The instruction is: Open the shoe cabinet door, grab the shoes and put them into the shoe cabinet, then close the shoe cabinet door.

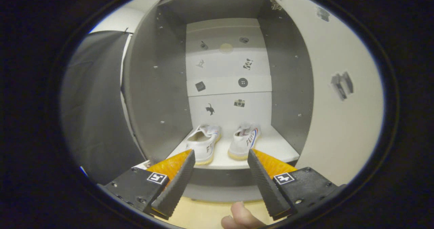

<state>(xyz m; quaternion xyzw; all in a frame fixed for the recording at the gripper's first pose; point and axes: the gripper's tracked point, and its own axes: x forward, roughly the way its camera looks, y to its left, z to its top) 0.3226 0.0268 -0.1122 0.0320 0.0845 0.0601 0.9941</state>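
The shoe cabinet stands open ahead of me, its grey inside walls and pale back panel in full sight. Two white canvas shoes rest side by side on its bottom shelf: the left shoe and the right shoe, heels toward me. The cabinet door is swung wide to the right, its inner face showing, a hinge at the top. My gripper is open just in front of the shelf edge, with nothing between its fingers; both shoes lie just beyond the fingertips.
A person's fingertip shows below, between the fingers, over the yellowish floor. The black booth cloth hangs left of the cabinet. Small picture stickers dot the back panel and the door.
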